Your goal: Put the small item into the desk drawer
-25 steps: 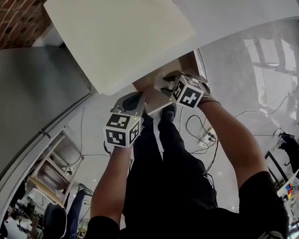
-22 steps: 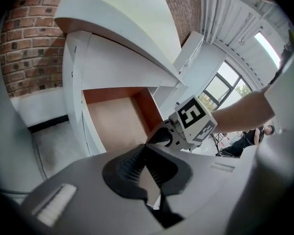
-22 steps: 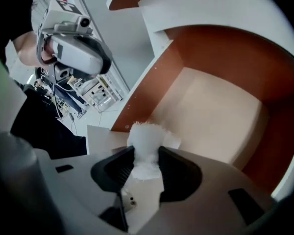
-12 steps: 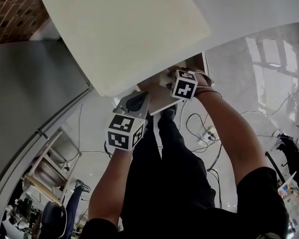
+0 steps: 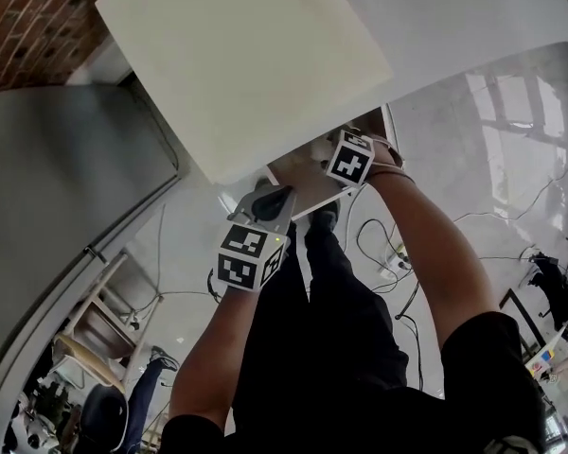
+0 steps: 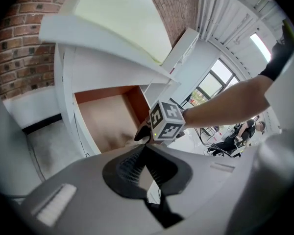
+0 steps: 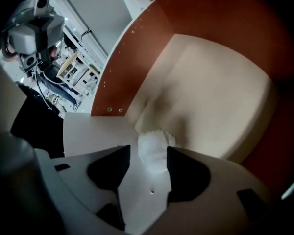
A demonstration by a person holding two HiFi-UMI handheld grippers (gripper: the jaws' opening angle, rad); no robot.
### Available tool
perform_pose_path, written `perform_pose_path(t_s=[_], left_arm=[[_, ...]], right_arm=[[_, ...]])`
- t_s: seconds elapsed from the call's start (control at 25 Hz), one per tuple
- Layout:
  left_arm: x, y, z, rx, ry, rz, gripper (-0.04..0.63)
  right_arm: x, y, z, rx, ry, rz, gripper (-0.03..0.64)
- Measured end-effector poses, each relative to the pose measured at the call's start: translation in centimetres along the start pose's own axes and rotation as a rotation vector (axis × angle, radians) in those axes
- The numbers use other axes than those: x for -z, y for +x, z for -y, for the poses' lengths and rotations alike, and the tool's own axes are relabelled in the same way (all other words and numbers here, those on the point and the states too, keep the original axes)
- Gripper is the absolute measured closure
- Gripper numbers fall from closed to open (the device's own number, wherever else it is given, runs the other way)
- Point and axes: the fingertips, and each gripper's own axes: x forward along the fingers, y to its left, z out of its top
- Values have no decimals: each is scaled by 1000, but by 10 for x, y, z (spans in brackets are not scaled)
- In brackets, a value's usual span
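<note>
Brick wall [image 5: 24, 22] top left; loose cables [image 5: 383, 249] across glossy floor [image 5: 492, 149]; wooden chair [image 5: 90, 334] lower left.

- Most likely an office or lab workroom.
- White desk [image 5: 246, 64] with a wood-lined drawer [image 6: 108, 116] pulled open.
- Brick wall [image 6: 19, 67] and tall windows [image 6: 213, 82].
- Cables [image 5: 383, 244] trailing over a glossy floor [image 5: 473, 149].
- Chairs [image 5: 99, 324] and cluttered equipment [image 7: 68, 70] beyond.

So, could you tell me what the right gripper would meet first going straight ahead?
Probably the white item lying between the right gripper's opening claw; past it, the drawer floor, though depth is unclear.
</note>
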Motion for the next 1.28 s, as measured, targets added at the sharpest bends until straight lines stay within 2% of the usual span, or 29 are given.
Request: perform_pose_path(t_s=[0.12,0.24,0.32,0.44,0.6,0.72,0.8,0.92,1.04,1.28], left_arm=[[-16,-22,7,-2,-5,23,584],[-33,-46,13,-3,-14,46,584],[-43,-60,19,0,-3,51,584],[-62,-73,28,23,52,56,584],[-83,-86,41,60,110,61,584],[-90,-100,57,84,144,57,584],[-96,-108,70,107,182,56,584],[-106,-115,89,149,260,51,584],[-108,-123,107,179,320,39,584],[-117,-126,129,148,304,67,584]], right_arm=[[3,-27,-6,36,108,46,411],[9,-57,-20,52,278,105,412],[8,-85,-26,93,417,191,413],[16,-133,-21,199,668,357,458],[32,-182,-38,274,833,492,509],[42,-212,-68,296,892,542,526],[40,-238,-81,321,907,614,529],[30,-282,-92,369,901,733,531],[20,-313,-105,395,873,804,534],[21,-357,-121,417,789,873,541]])
